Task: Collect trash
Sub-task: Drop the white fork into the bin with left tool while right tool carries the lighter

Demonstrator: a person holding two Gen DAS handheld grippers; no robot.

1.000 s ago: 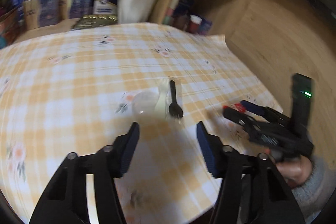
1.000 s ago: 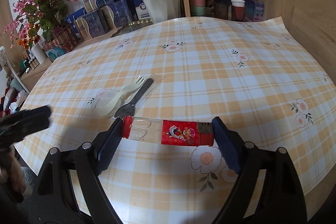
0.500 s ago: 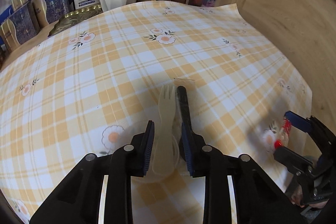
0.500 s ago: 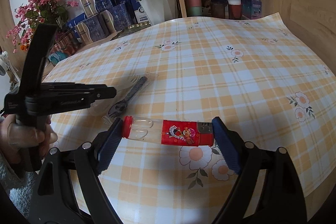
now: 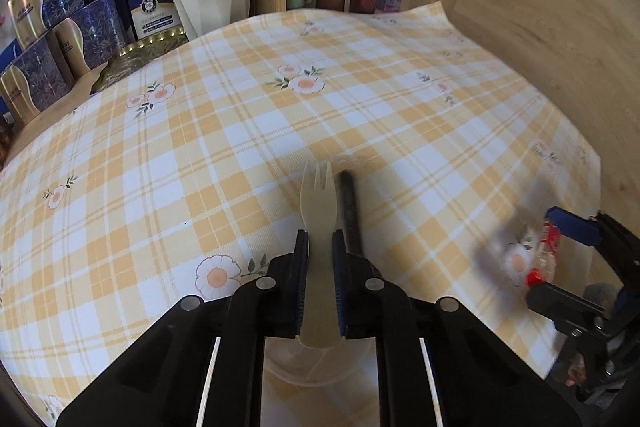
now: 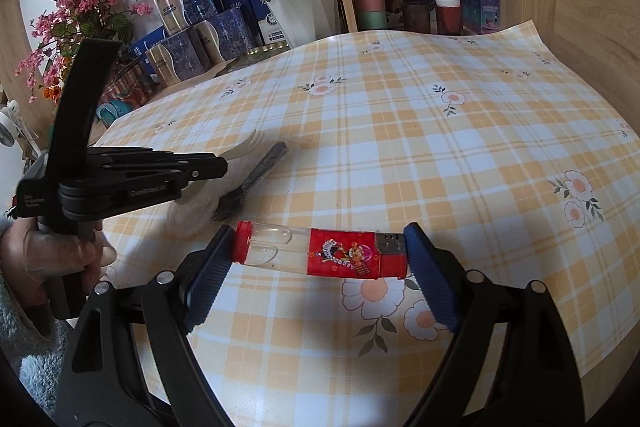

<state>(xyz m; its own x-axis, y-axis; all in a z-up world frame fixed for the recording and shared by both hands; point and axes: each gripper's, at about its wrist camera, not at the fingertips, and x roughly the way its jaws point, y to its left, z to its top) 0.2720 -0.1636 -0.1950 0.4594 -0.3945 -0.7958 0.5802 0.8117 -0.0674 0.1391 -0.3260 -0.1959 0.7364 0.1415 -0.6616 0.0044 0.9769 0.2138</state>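
The left gripper (image 5: pixel 320 247) had just been closing its jaws, and in the left wrist view they stood pinched on the handle of the cream plastic fork (image 5: pixel 316 187), whose tines pointed away across the checked tabletop (image 5: pixel 400 87). A black plastic fork (image 5: pixel 349 203) lay just beside it on the right, its handle running under the right-hand jaw's edge; whether that jaw touched it could not be told. Something pale and translucent, perhaps a wrapper or a small lid, lay under the gripper, too blurred to name.

The right gripper (image 6: pixel 320 251) held a red lighter (image 6: pixel 320 251) lengthwise, the jaws spread wide and pressing on its two ends, clear of the tabletop. The person's hand (image 6: pixel 56 251) gripped the left tool's handle at the edge of the right wrist view.

The step in hand appeared to be securing the cream fork for removal. To do it well, the grip probably needed to be firm before lifting, since the flat handle was thin and could slip or pivot between the pads. A straight lift seemed safest, so the black fork would not be dragged or flicked aside. The right gripper would likely do best to keep level, as an end-to-end hold on a smooth lighter could let it pop out.
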